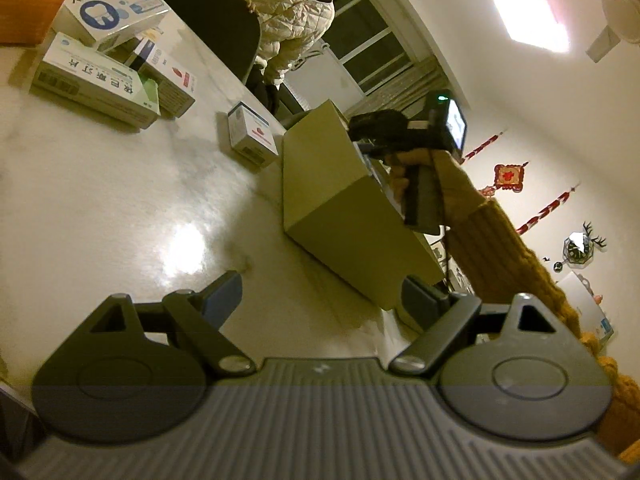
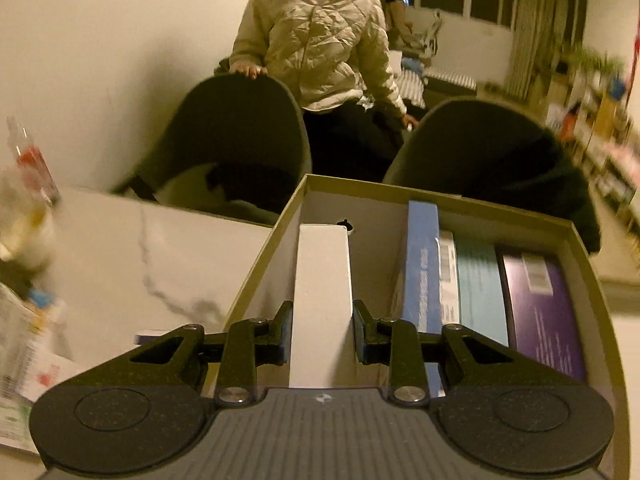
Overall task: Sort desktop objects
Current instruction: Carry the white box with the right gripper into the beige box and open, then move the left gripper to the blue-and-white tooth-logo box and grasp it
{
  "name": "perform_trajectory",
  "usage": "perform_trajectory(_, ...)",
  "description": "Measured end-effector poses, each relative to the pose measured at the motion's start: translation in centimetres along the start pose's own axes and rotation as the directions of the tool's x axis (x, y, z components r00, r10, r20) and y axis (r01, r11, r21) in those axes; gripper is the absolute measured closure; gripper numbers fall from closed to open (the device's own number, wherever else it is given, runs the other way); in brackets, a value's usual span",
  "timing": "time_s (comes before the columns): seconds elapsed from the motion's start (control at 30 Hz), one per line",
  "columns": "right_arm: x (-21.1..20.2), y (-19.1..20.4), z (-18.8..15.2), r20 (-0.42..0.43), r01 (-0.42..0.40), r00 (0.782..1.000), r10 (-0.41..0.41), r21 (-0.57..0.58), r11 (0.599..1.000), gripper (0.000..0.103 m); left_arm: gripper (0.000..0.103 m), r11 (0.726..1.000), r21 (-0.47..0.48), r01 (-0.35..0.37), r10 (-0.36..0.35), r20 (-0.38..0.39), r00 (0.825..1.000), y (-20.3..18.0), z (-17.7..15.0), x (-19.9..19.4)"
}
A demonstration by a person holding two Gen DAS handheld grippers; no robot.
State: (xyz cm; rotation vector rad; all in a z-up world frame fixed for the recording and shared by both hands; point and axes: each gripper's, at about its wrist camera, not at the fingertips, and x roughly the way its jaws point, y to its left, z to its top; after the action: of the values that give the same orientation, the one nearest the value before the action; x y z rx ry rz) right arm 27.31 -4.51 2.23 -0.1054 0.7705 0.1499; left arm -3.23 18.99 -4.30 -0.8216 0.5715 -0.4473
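Left on the table: three medicine boxes (image 1: pixel 100 80) piled at the far left of the table (image 1: pixel 100 200), and a small box (image 1: pixel 253 135) alone just beside the cardboard box (image 1: pixel 340 200).
Already sorted: in the cardboard box, a blue box (image 2: pixel 422 276), a teal box (image 2: pixel 478 288) and a purple box (image 2: pixel 540 304) stand packed along its right side.
Progress: partway, I'd judge, with some boxes in and several out.
Left claw (image 1: pixel 320 292): fingers wide apart, empty, its right finger close to the cardboard box's corner; touching or not, I cannot tell.
Right claw (image 2: pixel 322 330): pressed on a white box (image 2: pixel 322 280), held inside the cardboard box, left of the packed ones.
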Motion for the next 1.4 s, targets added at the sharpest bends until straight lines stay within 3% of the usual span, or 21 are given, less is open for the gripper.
perform_trajectory(0.1, 0.9, 0.4, 0.2, -0.032, 0.015, 0.999, -0.015, -0.013, 1.000, 0.071, 0.015, 1.000, -0.008, 0.001, -0.001, 0.000, 1.000, 0.1, 0.0, 0.0)
perform_trajectory(0.57, 2.0, 2.1, 0.1, 0.003, 0.162, 0.986, -0.166, -0.211, 0.964, 0.065, 0.015, 1.000, -0.017, -0.008, 0.009, 0.004, 1.000, 0.4, 0.0, -0.1)
perform_trajectory(1.1, -3.4, 1.0, -0.8, 0.039, -0.020, 0.999, 0.024, -0.105, 0.994, 0.040, 0.004, 0.996, -0.004, -0.094, 0.094, 0.052, 0.994, 0.7, 1.1, -1.0)
perform_trajectory(1.4, -8.0, -1.4, -2.8, 0.093, -0.182, 0.979, 0.179, 0.022, 0.983, 0.024, 0.000, 0.956, 0.049, -0.288, 0.280, 0.136, 0.950, 0.6, 3.8, -2.0)
